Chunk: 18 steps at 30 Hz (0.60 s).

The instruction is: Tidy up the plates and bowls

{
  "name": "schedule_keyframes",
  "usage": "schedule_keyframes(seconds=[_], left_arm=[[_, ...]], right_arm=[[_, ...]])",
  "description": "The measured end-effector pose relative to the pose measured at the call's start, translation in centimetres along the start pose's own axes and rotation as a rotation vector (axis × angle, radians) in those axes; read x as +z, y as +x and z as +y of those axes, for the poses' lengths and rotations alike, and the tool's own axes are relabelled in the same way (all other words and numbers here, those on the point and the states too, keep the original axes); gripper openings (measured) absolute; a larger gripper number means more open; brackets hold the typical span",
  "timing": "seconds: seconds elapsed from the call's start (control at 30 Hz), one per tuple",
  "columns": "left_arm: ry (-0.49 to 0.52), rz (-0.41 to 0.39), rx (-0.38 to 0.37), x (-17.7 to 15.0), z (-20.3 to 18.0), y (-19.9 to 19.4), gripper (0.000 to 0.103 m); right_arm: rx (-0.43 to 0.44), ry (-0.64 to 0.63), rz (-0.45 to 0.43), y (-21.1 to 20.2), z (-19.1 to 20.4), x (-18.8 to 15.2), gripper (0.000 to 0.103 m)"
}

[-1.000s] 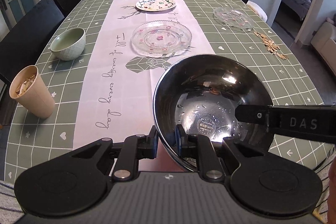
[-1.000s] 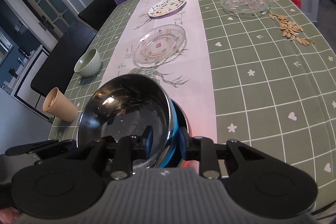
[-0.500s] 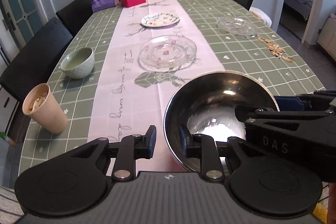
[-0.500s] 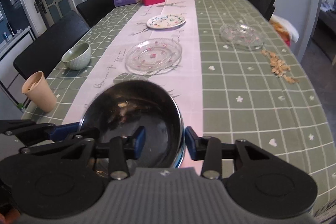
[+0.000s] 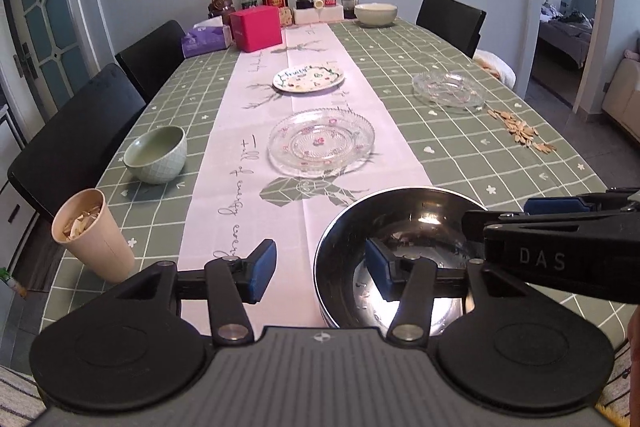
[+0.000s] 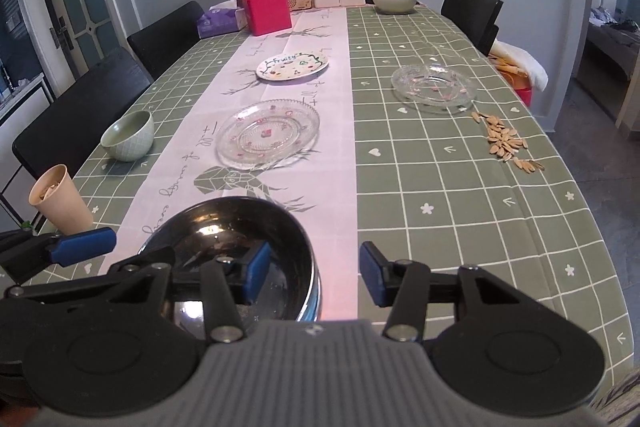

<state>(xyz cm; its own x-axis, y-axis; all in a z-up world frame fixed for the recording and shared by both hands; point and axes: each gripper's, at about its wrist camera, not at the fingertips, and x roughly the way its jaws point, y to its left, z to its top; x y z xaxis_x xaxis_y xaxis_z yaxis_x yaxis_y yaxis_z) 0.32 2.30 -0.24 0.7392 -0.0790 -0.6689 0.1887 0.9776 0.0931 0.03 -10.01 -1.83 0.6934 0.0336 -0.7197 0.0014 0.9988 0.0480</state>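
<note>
A long tabletop (image 5: 460, 131) under a green checked cloth carries a shiny round steel bowl (image 5: 404, 227) at its near edge. The left hand-held gripper (image 5: 320, 269) and right hand-held gripper (image 6: 310, 277) straddle opposite rims, jaws opening, pads off the metal.

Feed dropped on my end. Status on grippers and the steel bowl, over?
Left gripper and right gripper both opening, each straddling the rim, pads clear. Steel bowl down on the table runner. Nothing in the way.
</note>
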Motion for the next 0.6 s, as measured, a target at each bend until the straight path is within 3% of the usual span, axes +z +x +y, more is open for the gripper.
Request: schedule_keyframes(seconds=[0.2,0.4,0.6], left_arm=[[-0.005,-0.073,-0.043,0.2,0.0,-1.0,0.067],[0.018,-0.113,-0.048,0.1,-0.6,-1.3,0.069],[-0.043,-0.116,-0.089,0.1,0.0,-1.5,0.070]], right_arm=[[0.010,0.025,-0.020,-0.1,-1.0,0.0,0.065],[0.012,0.037,-0.025,-0.1,-1.7,-0.1,0.067],[0.019,0.064,-0.034,-0.2,-2.5,0.0,0.081]])
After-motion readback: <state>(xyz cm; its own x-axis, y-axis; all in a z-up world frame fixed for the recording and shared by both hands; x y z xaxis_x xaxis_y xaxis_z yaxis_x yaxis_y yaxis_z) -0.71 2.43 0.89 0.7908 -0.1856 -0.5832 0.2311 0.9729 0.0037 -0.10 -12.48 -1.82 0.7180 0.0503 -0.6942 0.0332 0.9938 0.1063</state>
